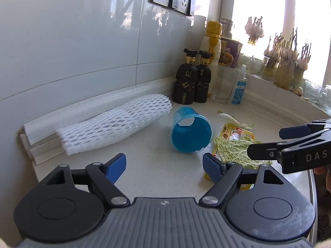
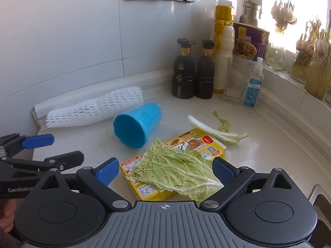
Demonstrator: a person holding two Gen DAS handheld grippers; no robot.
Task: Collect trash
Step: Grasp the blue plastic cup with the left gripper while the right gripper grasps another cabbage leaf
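Both grippers spread wide and empty above a counter [image 2: 269, 144] strewn with trash.

Left gripper [image 1: 164, 165]: jaws wide apart, nothing between them, held over bare counter just short of the blue cup [image 1: 191, 131]. The cup lies on its side, mouth toward the cameras, close beside the white foam net sleeve [image 1: 115, 124] that lies along the wall trim. Right gripper [image 2: 165, 172]: jaws wide apart, gripping nothing, positioned either side of a cabbage leaf [image 2: 175, 172]. The leaf lies on top of a yellow box [image 2: 194, 147], which lies flat on the counter just right of the cup. A cabbage stalk [image 2: 215, 131] lies beyond the box, apart from it. Two dark bottles [image 2: 192, 76], a white bottle with yellow cap [image 2: 222, 45] and a spray bottle [image 2: 253, 84] stand upright in the corner.
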